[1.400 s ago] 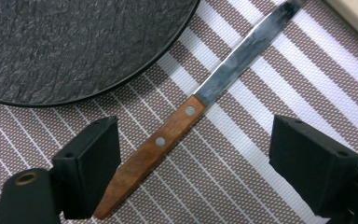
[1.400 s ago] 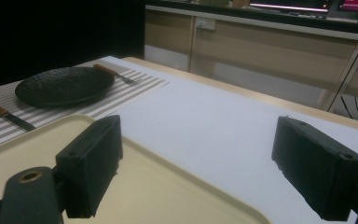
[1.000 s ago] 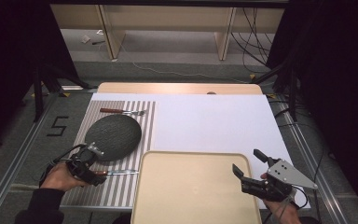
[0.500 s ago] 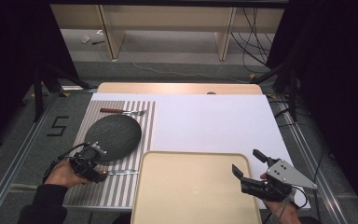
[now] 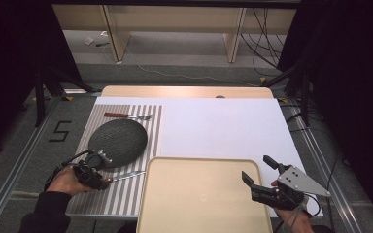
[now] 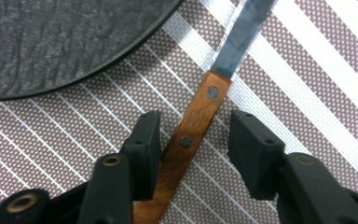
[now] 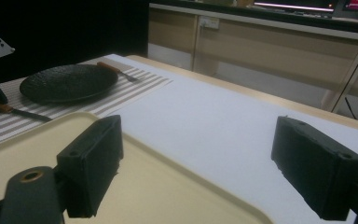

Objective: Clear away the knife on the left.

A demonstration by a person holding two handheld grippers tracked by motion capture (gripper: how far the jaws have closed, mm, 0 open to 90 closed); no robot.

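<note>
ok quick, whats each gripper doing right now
Left gripper: jaws have just been closing around the knife handle, one pad still apart, not yet gripped.
Right gripper: open, holding nothing.

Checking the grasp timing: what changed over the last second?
The left hand-held gripper has just been closing its jaws around the knife handle on the striped mat; one pad is against the wood, the other still apart, so no grip yet. Unchanged: the right hand-held gripper, open over the tray, plus the plate and fork.

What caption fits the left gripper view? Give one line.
Left gripper, jaws just closing, straddles the knife at its wooden handle on the striped placemat, beside the dark plate.
</note>
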